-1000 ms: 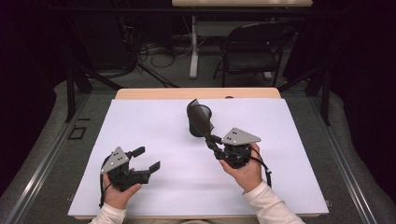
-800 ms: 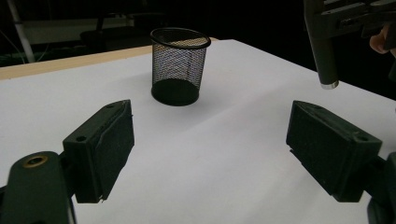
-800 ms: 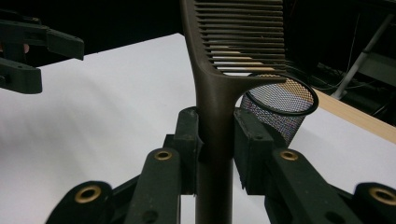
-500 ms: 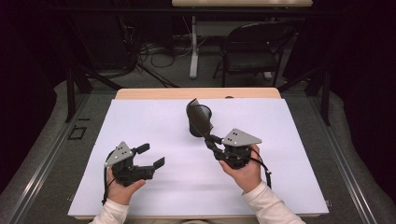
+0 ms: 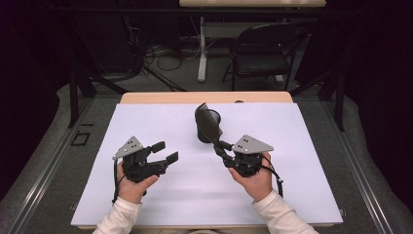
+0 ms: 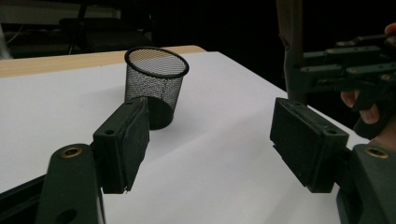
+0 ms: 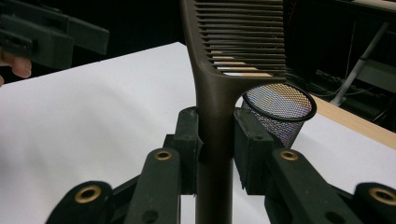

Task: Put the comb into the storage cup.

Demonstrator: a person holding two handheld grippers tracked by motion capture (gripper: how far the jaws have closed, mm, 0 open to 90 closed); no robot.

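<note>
A dark room with a folding chair point(image 5: 265, 56) and loose cables lies beyond the table point(image 5: 204, 97), whose top is covered by a white sheet point(image 5: 160, 195). On the sheet, just ahead of the right gripper point(image 5: 220, 146), stands a black mesh cup point(image 5: 208, 127), upright; its inside is hard to see, and nothing shows above its rim. The right gripper's jaws are clamped on the handle of a brown comb point(image 7: 231, 70), which rises from them with its toothed end up, right in front of the cup and partly covering it in the high view. The left gripper point(image 5: 165, 152), off to the comb's left and well apart from the cup, has nothing between its jaws; they stand fairly wide and have just been closing. Bare sheet lies between it and the cup.
</note>
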